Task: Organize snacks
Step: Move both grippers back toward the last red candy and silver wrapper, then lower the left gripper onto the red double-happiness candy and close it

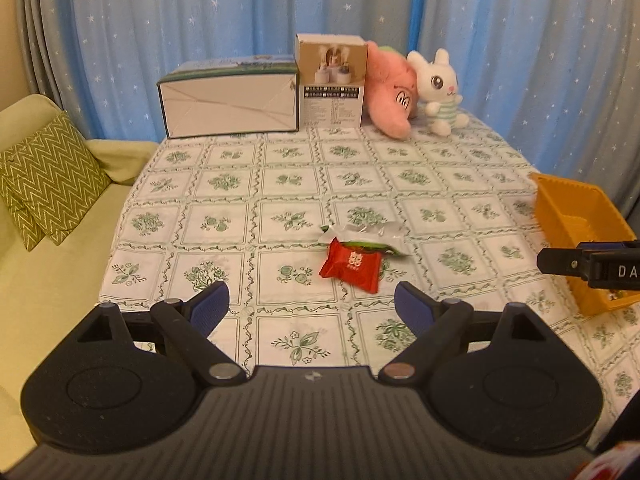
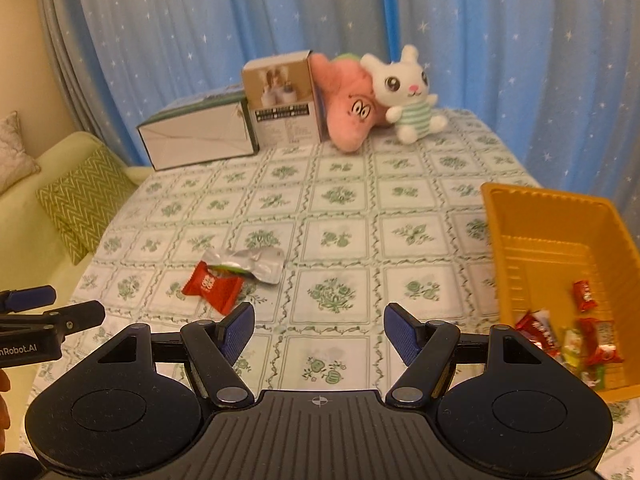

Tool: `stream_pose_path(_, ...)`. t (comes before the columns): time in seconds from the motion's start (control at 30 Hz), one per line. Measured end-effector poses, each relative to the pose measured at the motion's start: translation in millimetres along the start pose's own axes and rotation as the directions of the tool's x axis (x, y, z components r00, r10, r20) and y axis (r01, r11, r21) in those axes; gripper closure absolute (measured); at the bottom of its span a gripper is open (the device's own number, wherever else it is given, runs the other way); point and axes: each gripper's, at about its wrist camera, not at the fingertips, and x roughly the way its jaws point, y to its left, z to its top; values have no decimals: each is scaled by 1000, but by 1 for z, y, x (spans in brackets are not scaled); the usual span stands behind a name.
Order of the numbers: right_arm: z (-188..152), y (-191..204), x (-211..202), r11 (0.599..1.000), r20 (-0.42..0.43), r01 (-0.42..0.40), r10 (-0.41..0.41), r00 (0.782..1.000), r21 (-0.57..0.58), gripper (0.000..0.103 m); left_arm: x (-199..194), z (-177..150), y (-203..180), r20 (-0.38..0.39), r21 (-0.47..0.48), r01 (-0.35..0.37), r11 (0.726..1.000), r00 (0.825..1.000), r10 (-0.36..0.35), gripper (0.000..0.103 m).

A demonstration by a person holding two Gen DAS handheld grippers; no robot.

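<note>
My left tool [image 1: 311,304] is nearest, its blue-padded fingers spread wide with nothing between them, hanging over the counter [image 1: 280,184] and its green-flowered cloth. My right tool [image 2: 319,326] is likewise wide apart and empty-handed above the same cloth; from the left camera its dark fingers [image 1: 560,262] reach in at the right edge, in front of the basket.

Just beyond my left tool's fingertips lies a red snack packet [image 1: 351,266], flat on the cloth. Touching its far edge is a crumpled silver wrapper [image 1: 360,234] with a strip of green showing. From the right camera the same red packet [image 2: 214,286] and silver wrapper [image 2: 248,264] sit ahead and to the left of that tool.

At the right side of the counter stands an orange basket [image 2: 552,216], open at the top. In its near end lie several small wrapped snacks [image 2: 568,336], mostly red, with a yellowish one and a green one among them; one red piece [image 2: 584,295] lies a little apart, farther in. The red packet and the wrapper are well apart from the basket, out on the open cloth.

Along the far edge of the counter stand a long white box [image 1: 232,104] and, just beside it, a taller brown-and-white box [image 1: 334,80]. A pink plush toy [image 1: 392,96] leans against the taller box, and a white rabbit toy [image 1: 438,92] sits against the pink one. Behind everything hang blue curtains [image 1: 200,20] dotted with white stars. Off the counter's left side is a pale green sofa [image 1: 48,280] with a zigzag cushion [image 1: 48,180].
</note>
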Motion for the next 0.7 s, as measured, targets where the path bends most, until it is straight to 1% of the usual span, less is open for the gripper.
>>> stream_pose_path(0.3,3,-4,43,999,-33,-9,8,999,-33,32,44,-1,-2,-37,43,20,999,999,-19,15)
stream_pose_path(0.5,5,-2,64,997,-45,-22,19,999,-67,32,63,-2,-4,-55,59,37,998,998,-34,15)
stream_pose_path(0.7,5,-7,79,997,-70,-22,18,997,-70,32,78,-1,-5,-64,71,43,997,997,-39,15)
